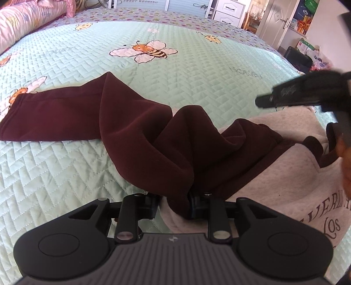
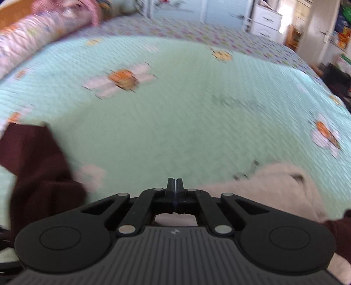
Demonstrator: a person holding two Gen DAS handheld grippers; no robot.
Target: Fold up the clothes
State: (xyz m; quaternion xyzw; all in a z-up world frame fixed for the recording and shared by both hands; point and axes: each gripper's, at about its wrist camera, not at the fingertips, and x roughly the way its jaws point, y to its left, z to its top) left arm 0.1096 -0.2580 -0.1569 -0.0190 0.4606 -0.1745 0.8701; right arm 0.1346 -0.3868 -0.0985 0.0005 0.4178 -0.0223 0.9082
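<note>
A cream sweatshirt (image 1: pixel 276 175) with dark maroon sleeves (image 1: pixel 136 136) lies crumpled on the bed, one sleeve stretched flat to the left. My left gripper (image 1: pixel 174 205) is shut on a bunched fold of maroon fabric close to the camera. My right gripper (image 1: pixel 263 102) comes in from the right edge, hovering above the cream body. In the blurred right wrist view, my right gripper (image 2: pixel 175 183) has its fingers pressed together with nothing between them, over bare bedspread. There the maroon sleeve (image 2: pixel 33 166) shows at the left and the cream sweatshirt (image 2: pixel 278 182) at the right.
The bed carries a mint-green quilted spread (image 1: pixel 197 72) printed with bees. A rolled pink quilt (image 1: pixel 24 19) lies along the far left. White drawers (image 1: pixel 228 11) and a door (image 1: pixel 278 22) stand beyond the bed, and a dark bag (image 1: pixel 296 57) sits off its right side.
</note>
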